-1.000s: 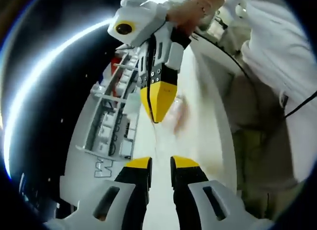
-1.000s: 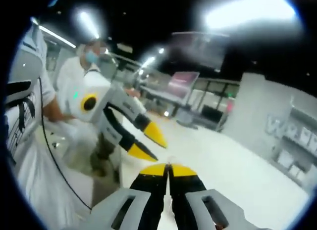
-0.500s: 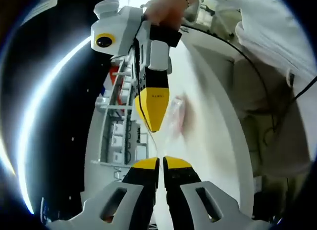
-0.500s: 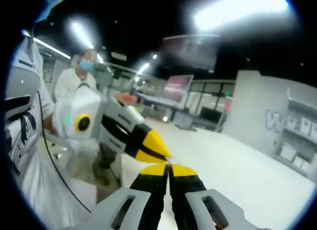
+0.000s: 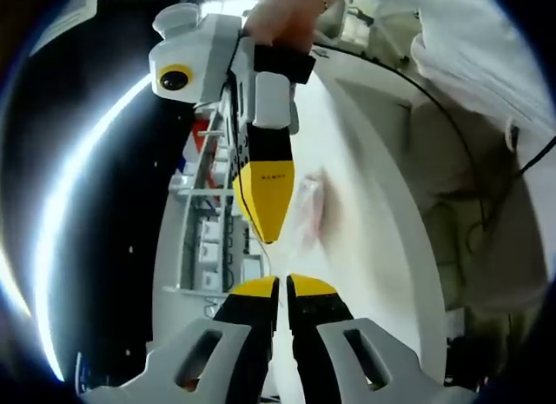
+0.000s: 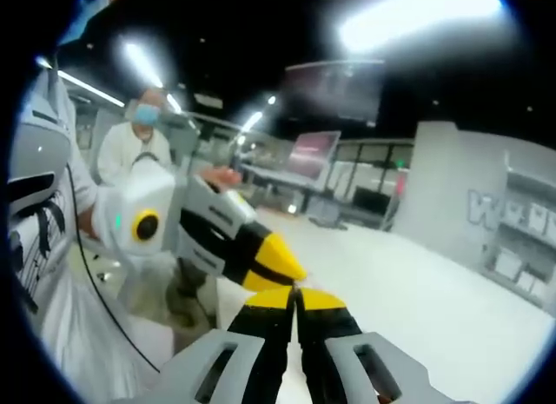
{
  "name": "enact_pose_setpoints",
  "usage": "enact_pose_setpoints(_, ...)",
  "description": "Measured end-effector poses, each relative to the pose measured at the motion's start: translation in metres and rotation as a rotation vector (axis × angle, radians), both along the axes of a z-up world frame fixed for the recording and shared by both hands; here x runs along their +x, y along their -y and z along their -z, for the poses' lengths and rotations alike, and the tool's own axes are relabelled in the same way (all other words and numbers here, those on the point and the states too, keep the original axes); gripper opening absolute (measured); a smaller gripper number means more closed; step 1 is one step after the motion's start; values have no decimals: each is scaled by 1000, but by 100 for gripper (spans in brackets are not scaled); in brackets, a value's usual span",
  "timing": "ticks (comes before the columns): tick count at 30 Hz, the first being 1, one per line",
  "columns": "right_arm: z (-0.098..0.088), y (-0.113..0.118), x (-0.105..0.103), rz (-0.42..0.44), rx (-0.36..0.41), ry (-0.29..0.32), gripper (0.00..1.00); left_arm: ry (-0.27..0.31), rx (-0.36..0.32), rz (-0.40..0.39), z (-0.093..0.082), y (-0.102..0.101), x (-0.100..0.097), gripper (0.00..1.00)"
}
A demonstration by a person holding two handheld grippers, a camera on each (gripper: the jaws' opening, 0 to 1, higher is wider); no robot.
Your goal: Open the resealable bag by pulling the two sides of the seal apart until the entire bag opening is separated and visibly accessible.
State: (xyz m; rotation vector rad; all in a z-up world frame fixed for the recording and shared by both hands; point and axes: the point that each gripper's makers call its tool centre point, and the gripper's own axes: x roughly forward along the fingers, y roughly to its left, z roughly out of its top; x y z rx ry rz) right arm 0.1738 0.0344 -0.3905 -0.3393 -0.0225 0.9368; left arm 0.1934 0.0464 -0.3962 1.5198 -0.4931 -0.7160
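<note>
Yellow-tipped left gripper [image 5: 281,284] and right gripper [image 5: 263,235], jaws closed, tips nearly meeting.

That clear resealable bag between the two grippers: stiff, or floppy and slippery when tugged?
Probably floppy: the clear bag hangs as a thin, crinkled film between the left gripper and the right gripper. Likely very light, since it looks see-through with little inside. Its glossy sheen hints that it may slip from the jaws.

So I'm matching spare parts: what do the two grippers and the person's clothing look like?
Both the left gripper and right gripper have black jaws with yellow tips on pale grey, slotted bodies. The person's white sleeve has a black cable running alongside.
</note>
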Motion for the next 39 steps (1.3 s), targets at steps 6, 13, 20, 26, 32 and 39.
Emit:
enact_pose_setpoints(6, 2, -1, -1, -3, 0, -5, 0, 17, 10, 1, -3, 0, -1, 4)
enact_pose_setpoints(13, 3, -1, -2, -4, 0, -11, 0, 21, 15, 3, -6, 1, -1, 2)
enact_pose_setpoints(20, 4, -1, -4, -8, 6, -25, 0, 14, 11, 1, -5, 1, -1, 2)
enact_pose_setpoints(26, 4, 3, -11, -14, 68, -87, 4, 33, 16, 0, -6, 0, -1, 1)
enact_pose_setpoints(32, -32, 16, -19, 15, 106, -21, 4, 56, 32, 4, -7, 1, 0, 1)
enact_pose_setpoints(39, -17, 5, 2, 54, 48, -97, 3, 80, 65, 14, -10, 4, -3, 1)
